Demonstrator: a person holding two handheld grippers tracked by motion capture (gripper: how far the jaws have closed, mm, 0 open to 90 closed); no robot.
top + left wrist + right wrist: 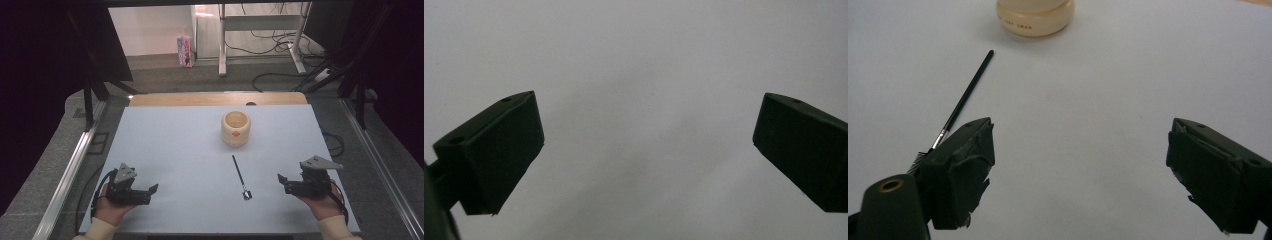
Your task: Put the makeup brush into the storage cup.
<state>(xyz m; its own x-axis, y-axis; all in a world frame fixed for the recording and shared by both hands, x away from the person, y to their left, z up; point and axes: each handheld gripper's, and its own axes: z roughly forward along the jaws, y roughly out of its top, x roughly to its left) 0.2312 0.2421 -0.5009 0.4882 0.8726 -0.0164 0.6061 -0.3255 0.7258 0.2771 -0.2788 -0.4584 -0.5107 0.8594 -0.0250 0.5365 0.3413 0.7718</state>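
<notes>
A cream round pot (235,128) with an orange spot on its side stands upright on the pale table (165,145), right of centre toward the back. A thin black brush (239,174) lies in front of it, bristle end toward me. My left gripper (150,192) rests at the front left, open, with nothing between its jaws; in the left gripper view (649,135) it faces bare table. My right gripper (284,183) sits at the front right, open and empty. In the right gripper view (1080,150) the brush (965,96) runs behind its left jaw and the pot (1034,19) stands farther off.
A wooden strip (217,99) borders the table's far edge. Beyond it on the floor are a pink carton (185,51), white desk legs (222,45) and loose cables (272,75). Dark stand legs (90,100) flank both sides of the table.
</notes>
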